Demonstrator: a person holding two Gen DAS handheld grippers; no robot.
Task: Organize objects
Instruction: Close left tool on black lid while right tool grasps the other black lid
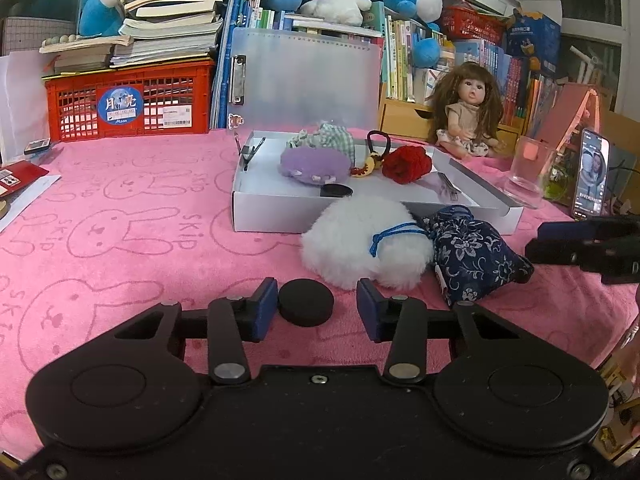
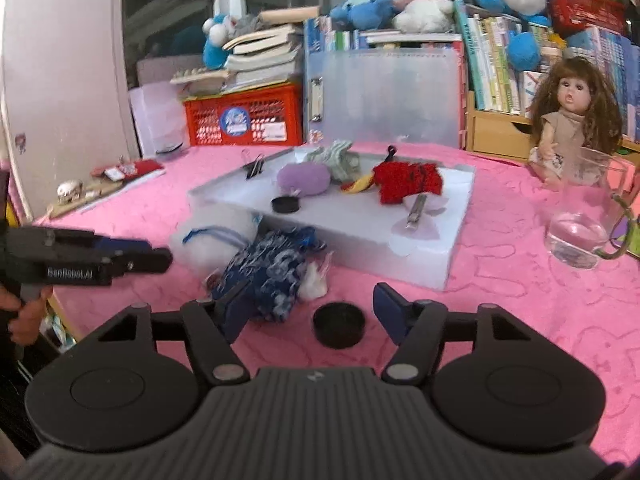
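Note:
My left gripper (image 1: 317, 305) is open, low over the pink cloth, with a black round lid (image 1: 306, 302) lying between its fingers, close to the left one. My right gripper (image 2: 306, 312) is open too, and the same lid (image 2: 339, 325) lies between its fingers. A white fluffy puff (image 1: 360, 244) and a blue floral pouch (image 1: 476, 254) lie just in front of the white box (image 1: 272, 216). The box holds a purple plush (image 1: 314, 164), a checked pouch, a red knitted item (image 1: 406, 164), a second black lid (image 1: 337, 191) and clips.
A doll (image 1: 470, 114) sits behind the box. A glass cup (image 2: 582, 216) with water and a phone (image 1: 591, 174) stand at the right. A red crate (image 1: 132, 100), books and plush toys line the back. Cards lie at the cloth's left edge.

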